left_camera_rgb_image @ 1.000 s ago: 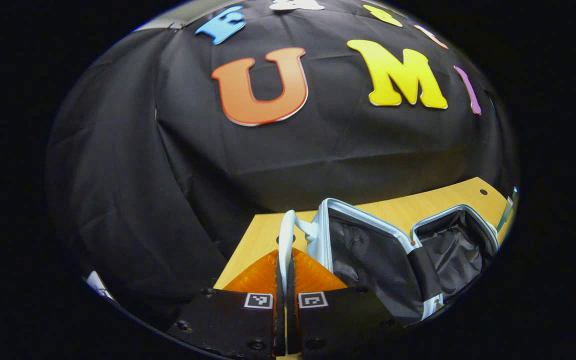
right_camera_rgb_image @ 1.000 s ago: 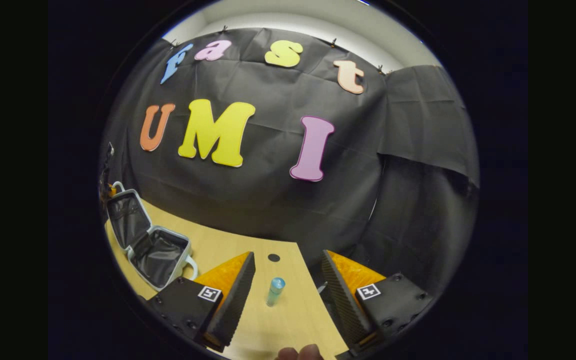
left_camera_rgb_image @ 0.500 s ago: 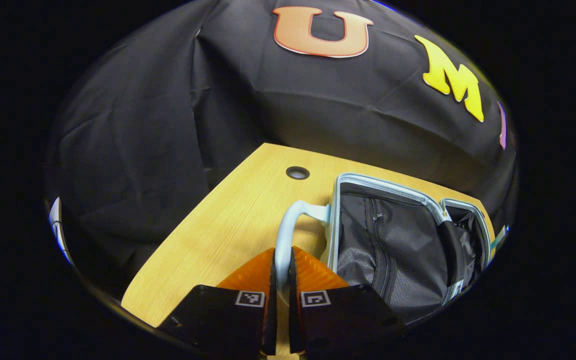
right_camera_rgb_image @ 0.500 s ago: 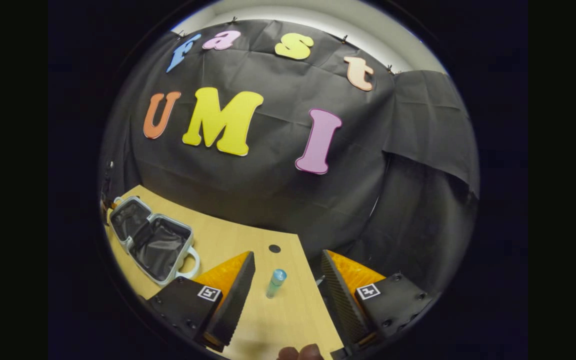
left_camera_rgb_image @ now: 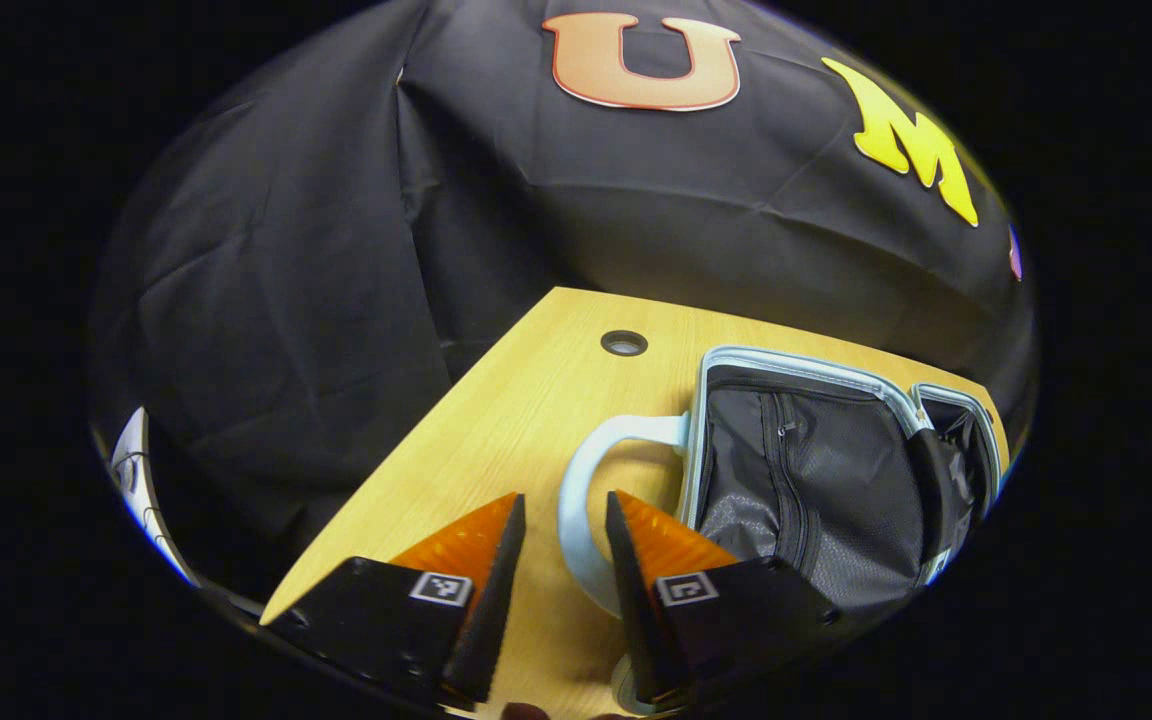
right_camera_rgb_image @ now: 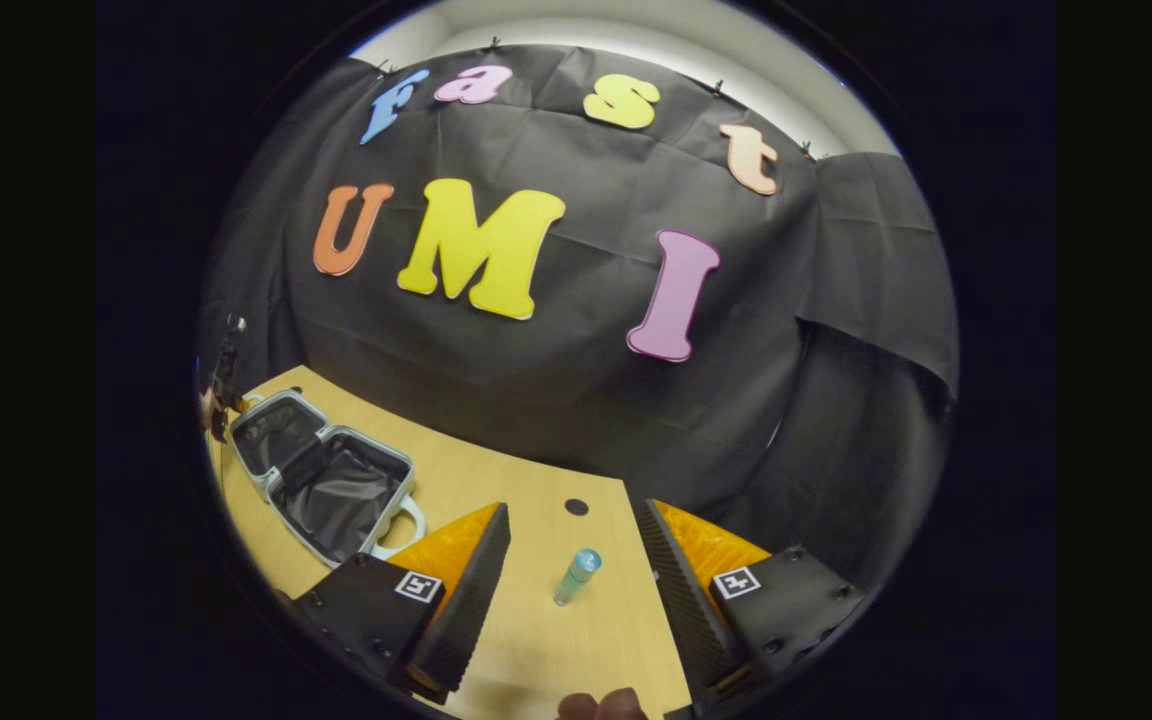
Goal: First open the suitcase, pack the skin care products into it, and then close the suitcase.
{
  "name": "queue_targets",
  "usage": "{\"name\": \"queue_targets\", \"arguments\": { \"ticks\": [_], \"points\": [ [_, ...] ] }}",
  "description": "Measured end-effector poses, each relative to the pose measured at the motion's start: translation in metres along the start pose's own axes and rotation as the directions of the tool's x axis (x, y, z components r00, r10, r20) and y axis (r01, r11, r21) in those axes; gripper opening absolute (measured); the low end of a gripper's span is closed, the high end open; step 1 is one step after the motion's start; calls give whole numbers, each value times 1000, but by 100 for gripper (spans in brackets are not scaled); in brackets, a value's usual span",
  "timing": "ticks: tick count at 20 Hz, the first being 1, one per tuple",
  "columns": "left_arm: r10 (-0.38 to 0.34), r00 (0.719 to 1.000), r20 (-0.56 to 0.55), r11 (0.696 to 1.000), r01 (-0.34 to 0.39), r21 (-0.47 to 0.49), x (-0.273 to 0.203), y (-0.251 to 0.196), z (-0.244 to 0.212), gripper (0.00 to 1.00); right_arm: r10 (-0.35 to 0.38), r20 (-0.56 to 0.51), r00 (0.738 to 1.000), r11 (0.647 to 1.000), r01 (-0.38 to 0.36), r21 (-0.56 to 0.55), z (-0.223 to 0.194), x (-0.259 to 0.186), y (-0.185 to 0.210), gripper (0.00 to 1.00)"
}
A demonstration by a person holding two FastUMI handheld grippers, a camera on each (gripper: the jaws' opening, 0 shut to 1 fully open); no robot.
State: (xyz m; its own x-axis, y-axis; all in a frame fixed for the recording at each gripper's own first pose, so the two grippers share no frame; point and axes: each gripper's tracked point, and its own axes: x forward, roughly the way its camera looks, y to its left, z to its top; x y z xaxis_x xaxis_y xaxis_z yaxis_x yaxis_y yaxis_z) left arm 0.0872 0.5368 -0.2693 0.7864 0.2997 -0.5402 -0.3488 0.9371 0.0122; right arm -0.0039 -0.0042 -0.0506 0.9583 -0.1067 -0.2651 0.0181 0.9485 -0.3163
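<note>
The small suitcase (left_camera_rgb_image: 796, 358) lies open and flat on the wooden table (left_camera_rgb_image: 496, 430), its dark lining facing up and both halves empty. Its pale handle (left_camera_rgb_image: 570, 495) curves between the spread fingers of my left gripper (left_camera_rgb_image: 566, 500), which is open and not pressing on it. In the right gripper view the suitcase (right_camera_rgb_image: 346, 490) sits at the far left. My right gripper (right_camera_rgb_image: 573, 515) is open just above the table. A small clear bottle with a blue cap (right_camera_rgb_image: 577, 576) stands on the table between its fingers, untouched.
A round cable hole (left_camera_rgb_image: 623, 343) sits in the table behind the handle, and another hole (right_camera_rgb_image: 576, 507) lies beyond the bottle. The table's edges meet the black cloth wall close behind. A fingertip (right_camera_rgb_image: 601, 705) shows at the bottom edge.
My left gripper lowered the suitcase half it held by the handle flat onto the table, then opened and let the handle go. The right gripper stayed open, its view shifting slightly left.
</note>
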Motion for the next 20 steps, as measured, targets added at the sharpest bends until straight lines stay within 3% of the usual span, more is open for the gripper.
{"name": "queue_targets", "arguments": {
  "ticks": [1,4,5,8,12,20],
  "points": [
    [15,1000,19,1000,-15,-1,-8,3,8,62,14,1,1000,1000,-14,3,0,0,3,80],
    [68,992,104,997,-71,26,-33,8,38,95,53,9,999,998,-54,29,-2,2,8,80],
    [73,987,141,996,-80,40,-47,6,53,98,63,14,998,997,-64,35,-2,2,6,80],
    [76,963,260,991,-101,83,-96,-20,104,98,85,31,996,993,-87,75,-3,7,-2,80],
    [80,909,409,992,-111,54,-174,-80,156,98,96,58,994,985,-103,138,-4,13,-20,80],
    [-20,879,477,1000,24,-3,-279,-255,142,98,39,65,997,971,-53,233,-34,14,-82,80]
  ]
}}
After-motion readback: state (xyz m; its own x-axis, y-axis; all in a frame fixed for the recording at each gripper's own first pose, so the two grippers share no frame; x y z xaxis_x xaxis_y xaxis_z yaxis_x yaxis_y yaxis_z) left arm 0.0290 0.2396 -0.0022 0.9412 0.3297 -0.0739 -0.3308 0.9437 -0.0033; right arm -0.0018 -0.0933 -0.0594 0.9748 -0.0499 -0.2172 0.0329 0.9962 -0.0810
